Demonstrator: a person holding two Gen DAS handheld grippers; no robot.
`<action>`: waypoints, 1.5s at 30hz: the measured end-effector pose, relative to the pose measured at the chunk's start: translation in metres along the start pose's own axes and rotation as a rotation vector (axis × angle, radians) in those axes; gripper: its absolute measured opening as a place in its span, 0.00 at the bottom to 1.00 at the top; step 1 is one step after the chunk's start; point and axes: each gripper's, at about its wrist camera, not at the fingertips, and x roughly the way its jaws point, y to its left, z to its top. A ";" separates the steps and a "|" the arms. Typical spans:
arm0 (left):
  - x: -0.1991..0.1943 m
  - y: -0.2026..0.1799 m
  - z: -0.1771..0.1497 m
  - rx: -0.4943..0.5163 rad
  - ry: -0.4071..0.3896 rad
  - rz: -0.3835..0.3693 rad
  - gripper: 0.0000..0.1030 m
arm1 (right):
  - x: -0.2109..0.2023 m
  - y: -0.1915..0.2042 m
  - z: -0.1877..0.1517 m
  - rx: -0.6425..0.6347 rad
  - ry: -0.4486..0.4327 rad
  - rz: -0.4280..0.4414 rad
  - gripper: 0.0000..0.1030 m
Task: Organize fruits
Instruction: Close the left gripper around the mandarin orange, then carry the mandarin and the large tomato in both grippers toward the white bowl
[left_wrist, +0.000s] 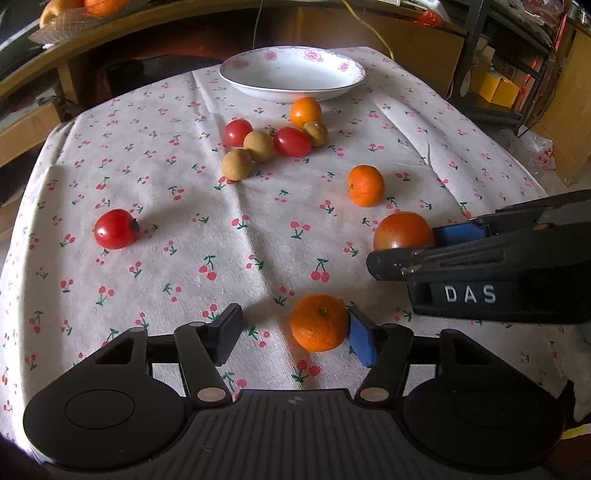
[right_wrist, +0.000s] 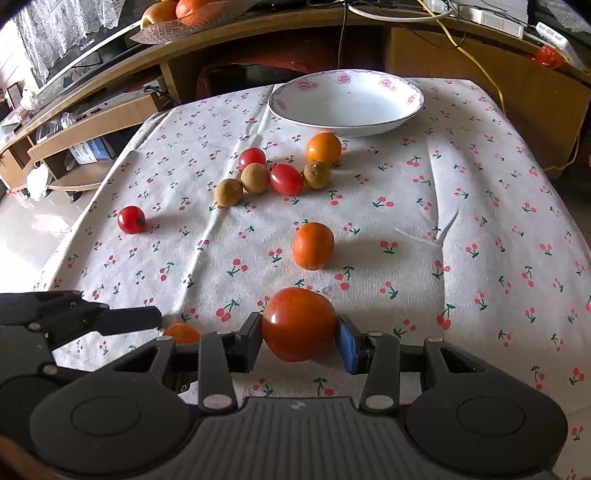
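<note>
Counter (right_wrist: 480, 206): covered with a white cloth printed with red cherries.

Plate (right_wrist: 347, 101): white, shallow, pink flowers on the rim; stands at the far edge of the cloth. Nothing lies in it.

Loose fruit on the cloth, none in a container:
- Far orange (right_wrist: 323, 148), just in front of the plate.
- Cluster near it: two cherry tomatoes (right_wrist: 286, 179) and three brown longans (right_wrist: 255, 178), touching in an uneven row. One longan rests against the far orange.
- Lone cherry tomato (right_wrist: 131, 219), well apart toward the left edge of the cloth.
- Middle orange (right_wrist: 313, 245), alone near the centre.

Large tomato (right_wrist: 299, 324): red-orange, glossy, at the near side of the cloth. The right claw (right_wrist: 299, 334) pinches it; the black pad touches one flank and the blue pad the other.

Near orange (left_wrist: 319, 322): on the cloth beside the large tomato. It sits between the fingers of the left claw (left_wrist: 295, 334), which stands spread. The blue pad (left_wrist: 362, 341) touches the orange's right side; the black pad (left_wrist: 229, 332) stands clear of it, with bare cloth between.

Background shelf (right_wrist: 258, 33): wooden, behind the counter. On it stands a glass dish (right_wrist: 162, 31) holding orange and yellowish fruit, only partly in view.
</note>
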 end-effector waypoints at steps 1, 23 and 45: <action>0.000 0.000 0.000 0.000 -0.001 -0.001 0.68 | 0.002 0.000 0.000 0.004 0.007 0.008 0.41; -0.005 0.004 0.000 -0.008 0.021 0.027 0.47 | -0.006 0.004 0.001 -0.021 -0.023 -0.031 0.40; -0.015 0.008 0.010 -0.014 0.017 0.078 0.39 | -0.033 0.006 0.009 -0.026 -0.099 -0.041 0.40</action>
